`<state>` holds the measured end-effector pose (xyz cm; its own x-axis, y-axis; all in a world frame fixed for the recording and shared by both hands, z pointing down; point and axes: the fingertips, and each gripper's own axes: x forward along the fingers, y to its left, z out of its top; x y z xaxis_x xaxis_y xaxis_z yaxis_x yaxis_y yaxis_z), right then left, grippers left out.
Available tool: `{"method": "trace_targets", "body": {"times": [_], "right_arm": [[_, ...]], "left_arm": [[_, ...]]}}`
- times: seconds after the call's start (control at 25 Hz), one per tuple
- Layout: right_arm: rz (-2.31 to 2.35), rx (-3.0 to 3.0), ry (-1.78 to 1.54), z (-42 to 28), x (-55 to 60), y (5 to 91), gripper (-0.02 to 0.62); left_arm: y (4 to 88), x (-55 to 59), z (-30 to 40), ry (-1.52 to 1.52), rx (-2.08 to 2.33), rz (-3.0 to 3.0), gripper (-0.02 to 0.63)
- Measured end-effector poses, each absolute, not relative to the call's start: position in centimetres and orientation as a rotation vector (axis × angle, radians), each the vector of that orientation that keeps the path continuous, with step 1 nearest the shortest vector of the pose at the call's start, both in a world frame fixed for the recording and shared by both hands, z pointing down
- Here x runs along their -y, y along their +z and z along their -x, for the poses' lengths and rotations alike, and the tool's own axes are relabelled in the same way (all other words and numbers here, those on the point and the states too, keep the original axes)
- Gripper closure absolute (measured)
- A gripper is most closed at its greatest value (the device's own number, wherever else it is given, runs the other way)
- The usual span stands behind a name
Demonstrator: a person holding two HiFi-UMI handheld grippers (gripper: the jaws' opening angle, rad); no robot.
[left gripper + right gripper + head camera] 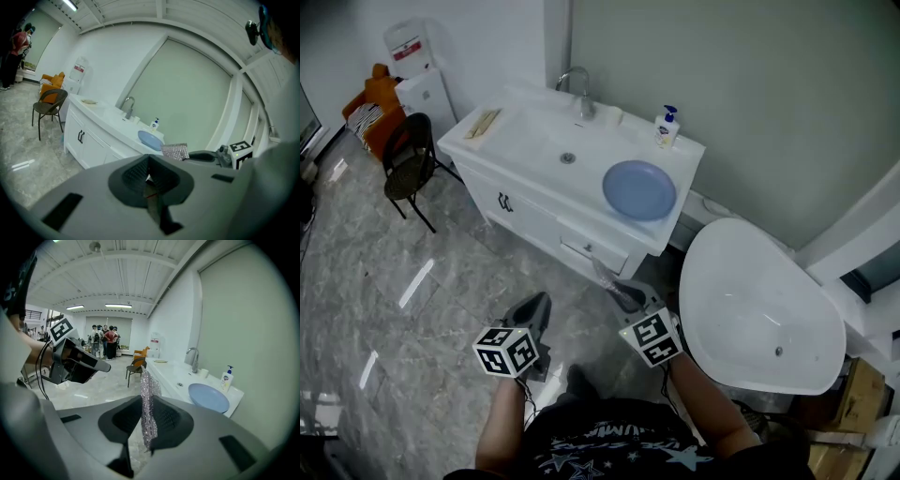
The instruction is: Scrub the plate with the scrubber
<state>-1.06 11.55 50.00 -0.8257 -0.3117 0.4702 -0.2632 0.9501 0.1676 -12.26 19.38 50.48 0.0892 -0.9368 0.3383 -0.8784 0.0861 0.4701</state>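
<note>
A round blue plate [638, 189] lies on the right end of the white sink counter [525, 141]; it also shows in the left gripper view [150, 139] and the right gripper view [208, 397]. My right gripper [626, 294] is shut on a silvery mesh scrubber [149, 401], which stands upright between its jaws. It hangs over the floor in front of the cabinet, short of the plate. My left gripper [536, 309] is shut with nothing in it [149, 177], beside the right one. From the left gripper view the scrubber [175, 152] sticks out of the right gripper [206, 157].
A tap [577, 89] and a soap bottle [667, 126] stand at the counter's back. A dark chair [411, 159] is left of the cabinet, and a white tub [759, 309] is at the right. Several people [105, 341] stand far down the room.
</note>
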Motion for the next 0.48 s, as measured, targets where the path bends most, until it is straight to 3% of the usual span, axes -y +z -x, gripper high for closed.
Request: {"method": "trace_targets", "body": {"times": [0.48], "right_arm": [[-0.36,2.61,-0.114,-3.1,-15.1,50.1,0.517]], "left_arm": [[50.8,-23.8,7.5,-0.12,1.817,-1.737,0.588]]}}
